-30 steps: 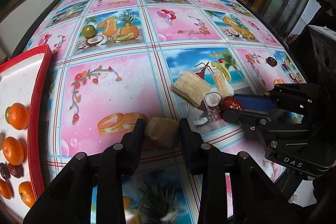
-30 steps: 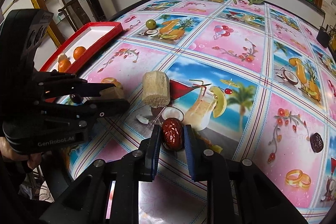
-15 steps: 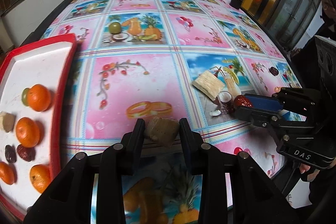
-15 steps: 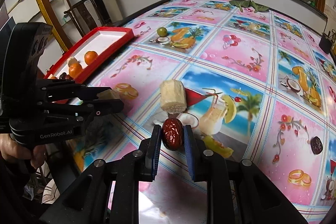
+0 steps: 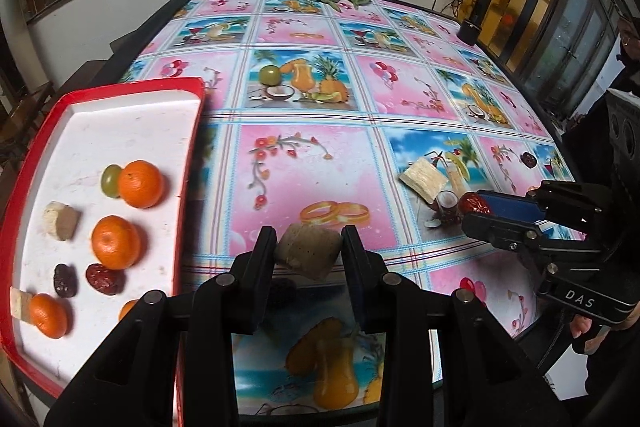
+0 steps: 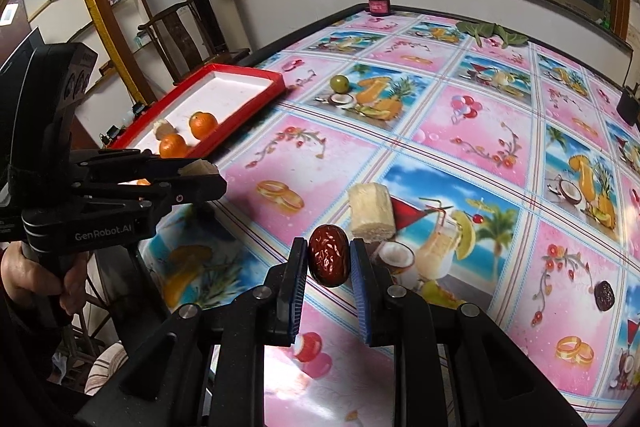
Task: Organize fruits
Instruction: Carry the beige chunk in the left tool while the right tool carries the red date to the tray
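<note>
1. Left wrist view: the jaws of the left gripper (image 5: pixel 308 247) are clamped on a tan, pitted cane chunk (image 5: pixel 309 250), held above the near edge of the bench (image 5: pixel 312 163). Its long axis runs across, from one jaw to the other.
2. To the left lies a red tray (image 5: pixel 190 155) with a white floor. It holds several oranges (image 5: pixel 140 183), a green fruit (image 5: pixel 110 180), two dark dates (image 5: pixel 105 279) and pale cut pieces (image 5: pixel 61 221).
3. At the right edge the right gripper (image 5: pixel 478 207) grips a red date (image 5: pixel 474 205). A pale cane piece (image 5: pixel 424 179) lies on the cloth just beyond it.
4. Right wrist view: the right gripper (image 6: pixel 329 259) has its jaws shut on the red date (image 6: pixel 329 254), which stands upright, long axis vertical, skin glossy and wrinkled.
5. The pale cane piece (image 6: pixel 370 213) rests on the bench (image 6: pixel 460 147) just behind, with a dark date (image 6: pixel 603 295) well apart to the right.
6. The left gripper (image 6: pixel 200 174) shows at left, near the red tray (image 6: pixel 256 95).
7. The cloth is printed with fruit, drinks and rings; windows line the far wall.
</note>
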Tool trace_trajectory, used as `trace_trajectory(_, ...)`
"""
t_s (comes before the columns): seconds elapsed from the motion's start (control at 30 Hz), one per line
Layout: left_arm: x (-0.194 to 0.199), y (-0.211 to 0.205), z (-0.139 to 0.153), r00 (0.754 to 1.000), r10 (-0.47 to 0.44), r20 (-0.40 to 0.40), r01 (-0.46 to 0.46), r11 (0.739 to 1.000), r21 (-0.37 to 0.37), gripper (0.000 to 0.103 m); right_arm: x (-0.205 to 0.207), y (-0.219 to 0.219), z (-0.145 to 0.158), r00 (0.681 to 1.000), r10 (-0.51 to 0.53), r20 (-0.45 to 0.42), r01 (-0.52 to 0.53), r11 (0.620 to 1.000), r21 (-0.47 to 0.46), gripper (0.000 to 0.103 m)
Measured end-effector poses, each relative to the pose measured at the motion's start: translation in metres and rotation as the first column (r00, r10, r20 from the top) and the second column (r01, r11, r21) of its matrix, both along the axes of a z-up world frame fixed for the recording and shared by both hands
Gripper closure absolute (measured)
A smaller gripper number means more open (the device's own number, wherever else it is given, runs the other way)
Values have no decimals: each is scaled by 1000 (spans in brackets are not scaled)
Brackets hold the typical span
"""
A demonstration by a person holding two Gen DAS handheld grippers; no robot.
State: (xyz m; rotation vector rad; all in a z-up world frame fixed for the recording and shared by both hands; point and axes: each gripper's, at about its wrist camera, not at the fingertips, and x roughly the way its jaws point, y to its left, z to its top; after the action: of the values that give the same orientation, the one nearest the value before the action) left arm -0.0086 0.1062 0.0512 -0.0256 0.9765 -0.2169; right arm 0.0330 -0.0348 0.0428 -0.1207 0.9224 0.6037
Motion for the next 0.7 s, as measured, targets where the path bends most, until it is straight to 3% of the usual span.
trace_trajectory(0.7, -9, 26, 16, 998, 43, 42, -42, 999, -5, 72, -1, 36, 18, 997, 64, 38, -65, 998, 24, 82)
